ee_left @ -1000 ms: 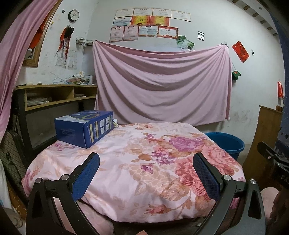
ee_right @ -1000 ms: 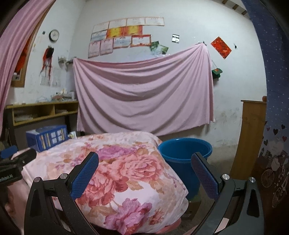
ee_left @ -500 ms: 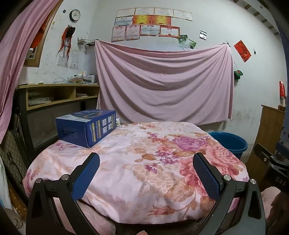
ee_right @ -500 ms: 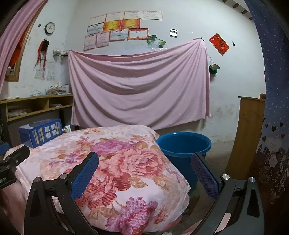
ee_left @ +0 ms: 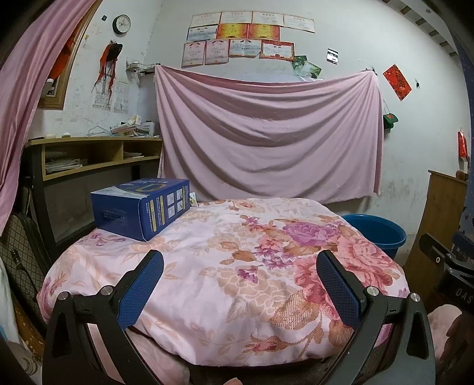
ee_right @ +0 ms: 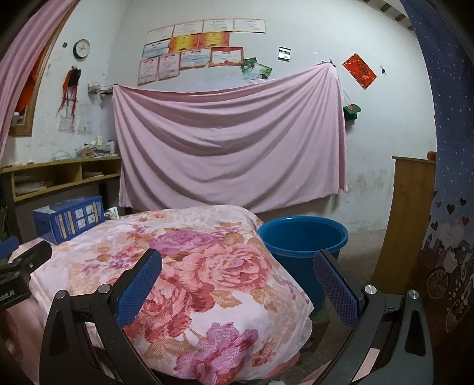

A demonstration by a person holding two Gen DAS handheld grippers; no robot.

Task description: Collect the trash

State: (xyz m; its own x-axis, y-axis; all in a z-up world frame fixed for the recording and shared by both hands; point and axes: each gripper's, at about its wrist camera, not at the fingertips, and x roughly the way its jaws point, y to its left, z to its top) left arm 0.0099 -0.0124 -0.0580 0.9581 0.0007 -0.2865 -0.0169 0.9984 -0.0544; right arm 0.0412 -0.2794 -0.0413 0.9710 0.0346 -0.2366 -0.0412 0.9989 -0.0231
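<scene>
Left wrist view: left gripper (ee_left: 240,277) spread wide, empty, black frame with blue knurled pads, poised over a puffy floral quilt (ee_left: 237,266) of soft woven cloth. Rectangular glossy blue cardboard box (ee_left: 142,208) resting flat on the quilt's far left corner. Right wrist view: right gripper (ee_right: 237,277) likewise splayed, holding nothing. Round smooth blue plastic bucket (ee_right: 302,240) just beside the quilt's right edge. Draped pink sheet (ee_right: 231,142) on the wall behind.

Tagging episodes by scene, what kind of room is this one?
Most likely a lived-in bedroom or bed-sitting room at home: a floral quilt covers a bed-like surface, a wooden shelf holds papers, and certificates and a clock hang on the wall.
</scene>
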